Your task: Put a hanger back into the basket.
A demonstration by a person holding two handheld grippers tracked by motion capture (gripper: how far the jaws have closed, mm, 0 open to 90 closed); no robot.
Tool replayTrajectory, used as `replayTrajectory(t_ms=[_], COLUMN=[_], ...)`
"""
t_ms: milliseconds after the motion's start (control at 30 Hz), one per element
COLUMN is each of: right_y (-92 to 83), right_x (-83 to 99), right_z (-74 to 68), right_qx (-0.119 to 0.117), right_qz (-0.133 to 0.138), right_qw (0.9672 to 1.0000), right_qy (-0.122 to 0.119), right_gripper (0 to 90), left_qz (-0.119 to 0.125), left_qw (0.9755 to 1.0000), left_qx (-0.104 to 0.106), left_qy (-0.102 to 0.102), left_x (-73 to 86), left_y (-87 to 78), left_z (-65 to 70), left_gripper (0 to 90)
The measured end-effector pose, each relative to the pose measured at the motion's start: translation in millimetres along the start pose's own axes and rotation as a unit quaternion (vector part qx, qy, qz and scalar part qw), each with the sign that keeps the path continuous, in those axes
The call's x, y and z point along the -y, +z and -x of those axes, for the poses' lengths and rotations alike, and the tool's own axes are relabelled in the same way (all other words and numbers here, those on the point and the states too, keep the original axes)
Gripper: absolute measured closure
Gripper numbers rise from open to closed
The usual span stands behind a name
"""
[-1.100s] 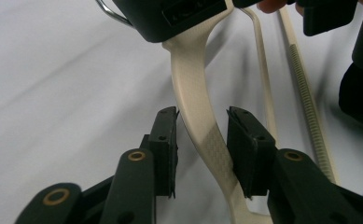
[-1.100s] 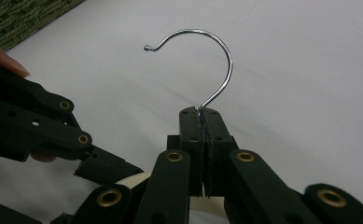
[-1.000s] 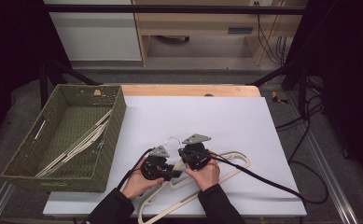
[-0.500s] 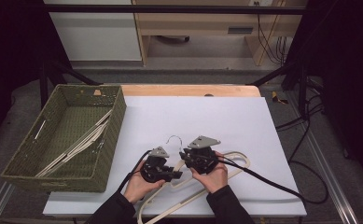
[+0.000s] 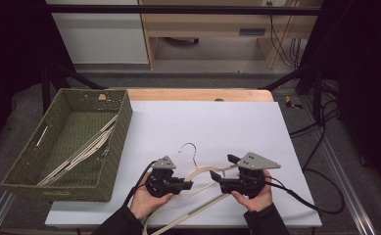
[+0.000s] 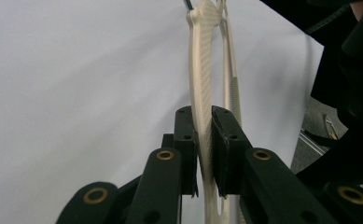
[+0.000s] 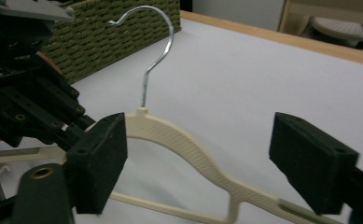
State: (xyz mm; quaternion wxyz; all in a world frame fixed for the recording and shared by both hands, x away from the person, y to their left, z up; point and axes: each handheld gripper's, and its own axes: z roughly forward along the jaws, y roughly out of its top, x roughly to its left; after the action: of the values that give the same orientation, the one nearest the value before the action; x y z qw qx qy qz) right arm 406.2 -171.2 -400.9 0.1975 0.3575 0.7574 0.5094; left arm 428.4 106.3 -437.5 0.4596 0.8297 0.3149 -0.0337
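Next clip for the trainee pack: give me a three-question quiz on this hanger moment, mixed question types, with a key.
1. True or false: the left gripper is clamped on the cream plastic hanger.
2. Multiple choice: the right gripper has its jaws a) shut on the hanger, b) wide open with the hanger's arm passing between them, c) shut on the metal hook.
3. Short answer: what lies in the green woven basket?

Key
1. True; its pads press both sides of the hanger.
2. b; the jaws have just been opening and the pads are clear of the hanger.
3. More cream hangers.
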Motion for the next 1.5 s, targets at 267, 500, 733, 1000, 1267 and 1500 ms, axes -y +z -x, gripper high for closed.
replayTrajectory(t_ms=[267,500,733,1000,1267,1500], right_y=[-25.6,-32.6,-37.5,-41.2,-40.0,-42.6], right_x=[0.2,4.2,7.3,12.5,20.4,21.5], right_z=[17.8,26.2,36.2,47.7,59.0,61.7], right_qx=[0.02,0.026,0.041,0.057,0.068,0.073], right_qz=[0.017,0.014,0.012,0.008,-0.007,-0.002], right_qw=[0.9997,0.9995,0.999,0.998,0.9971,0.9967], right_qy=[0.0,0.002,0.016,0.025,0.035,0.035], right_gripper=[10.8,9.4,8.5,7.3,5.3,5.0], left_qz=[0.004,0.008,0.037,0.063,0.076,0.08], left_qw=[0.9996,0.9993,0.9982,0.996,0.9942,0.9913], left_qx=[0.026,0.012,-0.011,-0.029,-0.044,-0.069], left_qy=[0.014,0.036,0.046,0.057,0.061,0.079], left_x=[-2.2,-6.1,-12.5,-20.4,-30.2,-46.3], left_y=[-6.7,-18.9,-43.1,-68.9,-90.4,-118.8], left_z=[12.3,22.1,20.5,18.2,14.9,13.9], left_gripper=[85.0,86.0,85.9,85.9,85.9,85.9])
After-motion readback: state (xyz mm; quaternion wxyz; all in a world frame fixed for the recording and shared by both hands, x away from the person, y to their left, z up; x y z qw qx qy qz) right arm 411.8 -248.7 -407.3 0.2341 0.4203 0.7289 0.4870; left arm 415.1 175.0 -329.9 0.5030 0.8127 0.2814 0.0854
